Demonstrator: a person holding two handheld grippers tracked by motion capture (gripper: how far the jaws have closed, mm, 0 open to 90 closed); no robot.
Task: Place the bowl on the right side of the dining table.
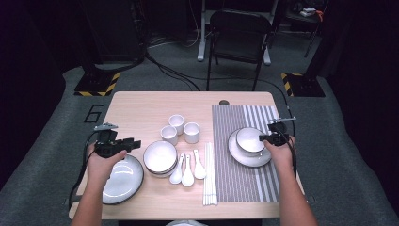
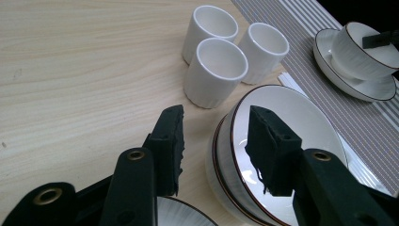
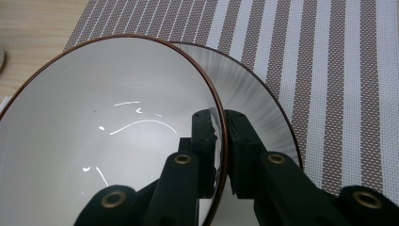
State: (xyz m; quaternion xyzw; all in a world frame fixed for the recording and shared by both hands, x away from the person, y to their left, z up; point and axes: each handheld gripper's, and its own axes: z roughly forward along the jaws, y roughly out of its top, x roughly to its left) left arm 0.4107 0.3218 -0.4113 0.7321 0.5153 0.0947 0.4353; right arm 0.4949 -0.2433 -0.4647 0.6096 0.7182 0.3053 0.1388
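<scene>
At the lower left of the high view, the left tongs (image 1: 134, 143) hang open above the counter (image 1: 141, 106), jaws straddling the rim of the stacked bowls (image 1: 160, 158) without pressing it. At right centre, the right tongs (image 1: 261, 137) are clamped on the rim of a bowl (image 1: 249, 139) sitting on a plate (image 1: 245, 157). Beyond the counter, the floor (image 1: 56, 117) carries a marking reading "6". The plate's near edge is cut off in the right gripper view.

The left hand (image 1: 104, 162) covers part of the near plate (image 1: 127, 181). In the right gripper view, the bowl (image 3: 94, 141) is cut off at left and bottom, hiding most of the plate beneath (image 3: 254, 99).
</scene>
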